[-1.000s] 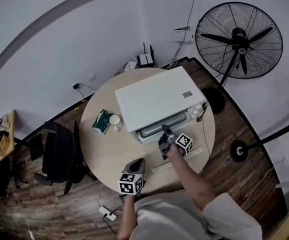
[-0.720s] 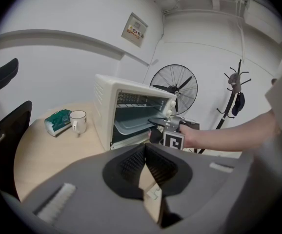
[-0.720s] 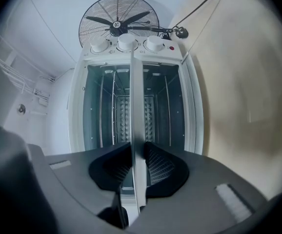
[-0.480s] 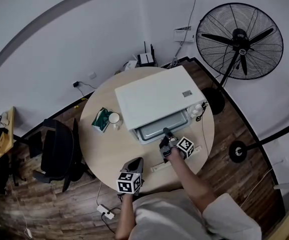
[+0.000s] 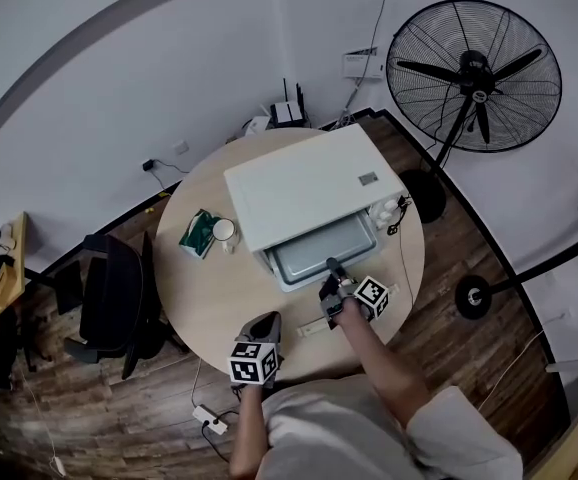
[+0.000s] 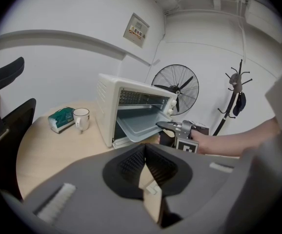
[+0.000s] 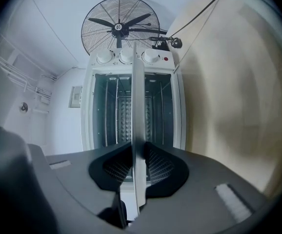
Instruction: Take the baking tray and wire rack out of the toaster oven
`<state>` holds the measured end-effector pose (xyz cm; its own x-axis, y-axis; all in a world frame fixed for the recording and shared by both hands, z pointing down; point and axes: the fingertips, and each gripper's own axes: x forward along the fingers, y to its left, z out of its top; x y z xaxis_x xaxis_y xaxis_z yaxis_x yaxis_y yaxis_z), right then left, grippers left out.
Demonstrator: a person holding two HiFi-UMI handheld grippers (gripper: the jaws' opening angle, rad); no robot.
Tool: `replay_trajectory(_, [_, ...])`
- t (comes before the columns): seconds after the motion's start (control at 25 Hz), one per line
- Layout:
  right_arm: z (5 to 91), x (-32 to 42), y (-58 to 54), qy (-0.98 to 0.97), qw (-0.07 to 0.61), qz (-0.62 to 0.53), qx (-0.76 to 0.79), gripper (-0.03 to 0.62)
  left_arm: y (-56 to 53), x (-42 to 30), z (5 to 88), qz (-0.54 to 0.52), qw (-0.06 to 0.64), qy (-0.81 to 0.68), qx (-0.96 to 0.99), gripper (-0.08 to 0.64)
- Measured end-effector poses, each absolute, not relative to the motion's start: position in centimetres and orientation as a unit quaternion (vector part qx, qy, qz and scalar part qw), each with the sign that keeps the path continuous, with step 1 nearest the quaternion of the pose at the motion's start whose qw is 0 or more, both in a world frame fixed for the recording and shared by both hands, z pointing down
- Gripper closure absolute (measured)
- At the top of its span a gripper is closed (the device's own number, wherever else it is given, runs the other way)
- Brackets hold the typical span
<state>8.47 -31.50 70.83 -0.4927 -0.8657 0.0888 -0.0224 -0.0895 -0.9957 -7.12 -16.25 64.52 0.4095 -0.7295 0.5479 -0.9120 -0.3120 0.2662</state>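
Observation:
A white toaster oven stands on the round wooden table with its front open toward me. The grey baking tray sticks partway out of the opening. My right gripper is shut on the tray's front lip; in the right gripper view the tray's edge runs between the pads, and wire bars show inside the cavity. From the left gripper view the tray juts out of the oven. My left gripper hovers by the table's near edge, shut and holding nothing.
A white mug and a green tissue pack sit left of the oven. A white bar, seemingly the lowered door's handle, lies near my right gripper. A standing fan is at the right, a black chair at the left.
The right gripper has drawn back toward me with the tray, which now shows further out of the oven. The left gripper has stayed put.

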Motion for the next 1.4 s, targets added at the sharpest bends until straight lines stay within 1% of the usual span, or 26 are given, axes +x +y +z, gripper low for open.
replay_trajectory(0.96, [70.8,11.1,-25.7,0.603,0.319,-0.628,-0.374,0.523,-13.2,-5.9,65.9,0.156,0.294,-0.522,0.785,0.503])
replay_trajectory(1.4, [70.8,12.8,-22.3,0.611,0.29,-0.63,-0.382,0.522,-12.7,-6.9,66.8,0.152,0.302,-0.531,0.777,0.503])
